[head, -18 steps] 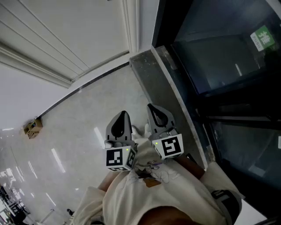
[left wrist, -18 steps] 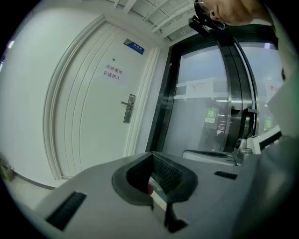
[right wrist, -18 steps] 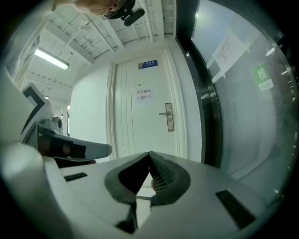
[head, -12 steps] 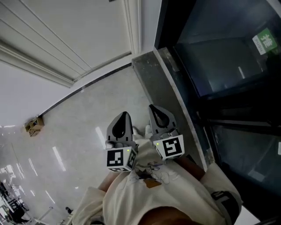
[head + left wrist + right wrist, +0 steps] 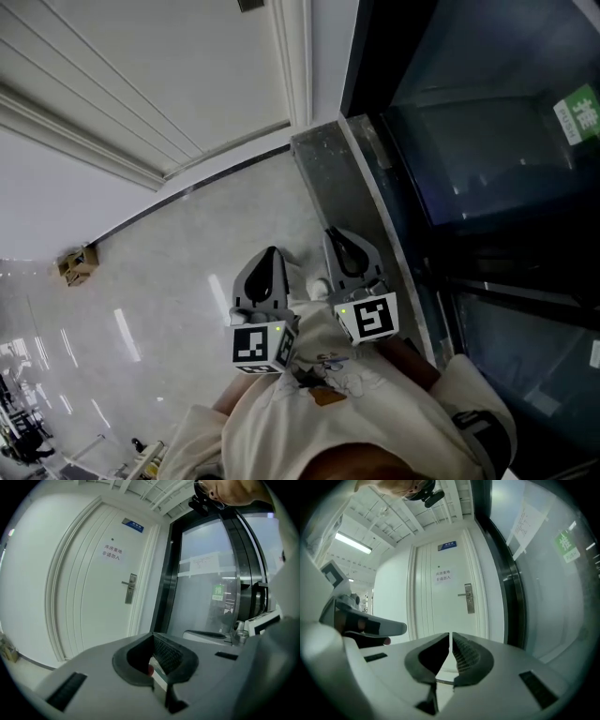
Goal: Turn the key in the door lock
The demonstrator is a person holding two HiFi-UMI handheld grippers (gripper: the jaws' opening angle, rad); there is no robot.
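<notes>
Both grippers have slipped a little lower and rightward in the head view since the earlier frame, side by side as before, close against the person's pale shirt [image 5: 328,412]. The left gripper [image 5: 272,253] has its fingers pressed together with nothing between them. The right gripper [image 5: 331,233] is the same, with only a hairline slit between its fingers. Below them lies glossy floor [image 5: 169,272], with a small cardboard box [image 5: 78,264] by the wall. Well ahead stands the white door [image 5: 93,573]. On it is the door lock [image 5: 468,598] with its lever handle, beside a dark glass partition [image 5: 487,141]. No key can be made out at this distance
</notes>
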